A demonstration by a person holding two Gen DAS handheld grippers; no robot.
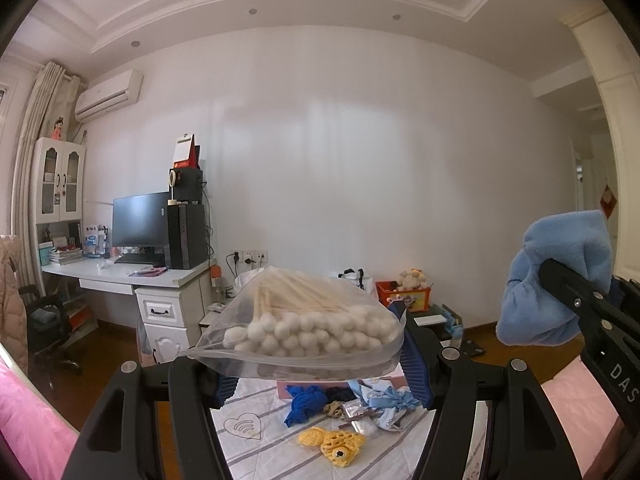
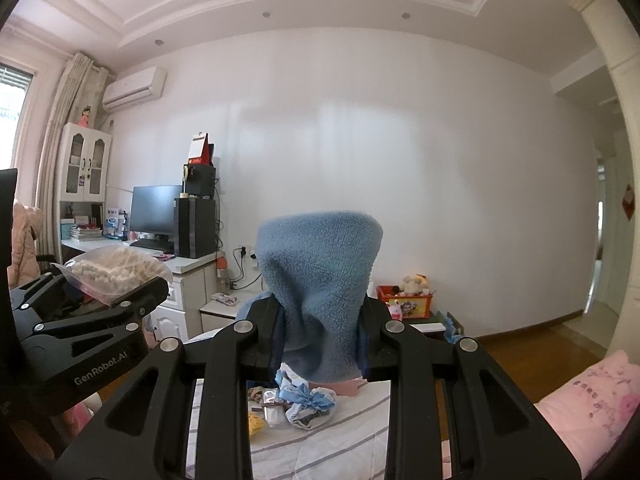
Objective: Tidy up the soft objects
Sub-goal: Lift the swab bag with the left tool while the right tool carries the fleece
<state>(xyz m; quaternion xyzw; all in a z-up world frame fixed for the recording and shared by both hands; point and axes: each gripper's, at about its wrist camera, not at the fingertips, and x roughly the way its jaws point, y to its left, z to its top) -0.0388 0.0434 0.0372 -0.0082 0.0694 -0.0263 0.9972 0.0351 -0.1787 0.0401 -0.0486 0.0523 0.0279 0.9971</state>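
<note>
My left gripper (image 1: 316,360) is shut on a clear plastic bag of cotton swabs (image 1: 308,320) and holds it up above the table; the bag also shows in the right wrist view (image 2: 116,274). My right gripper (image 2: 320,336) is shut on a fluffy blue cloth (image 2: 320,280), lifted high; the cloth also shows in the left wrist view (image 1: 556,280). Below lie a blue knit piece (image 1: 302,404), a yellow crochet piece (image 1: 332,442), a light blue ribbon bundle (image 1: 394,404) and a small brown scrunchie (image 1: 334,410) on the striped white tablecloth (image 1: 256,448).
A pink box (image 1: 380,382) sits at the table's far edge behind the pile. Pink bedding (image 2: 592,400) lies to the right and left. A white desk (image 1: 120,276) with monitor stands far left; a red toy box (image 1: 404,292) sits by the wall.
</note>
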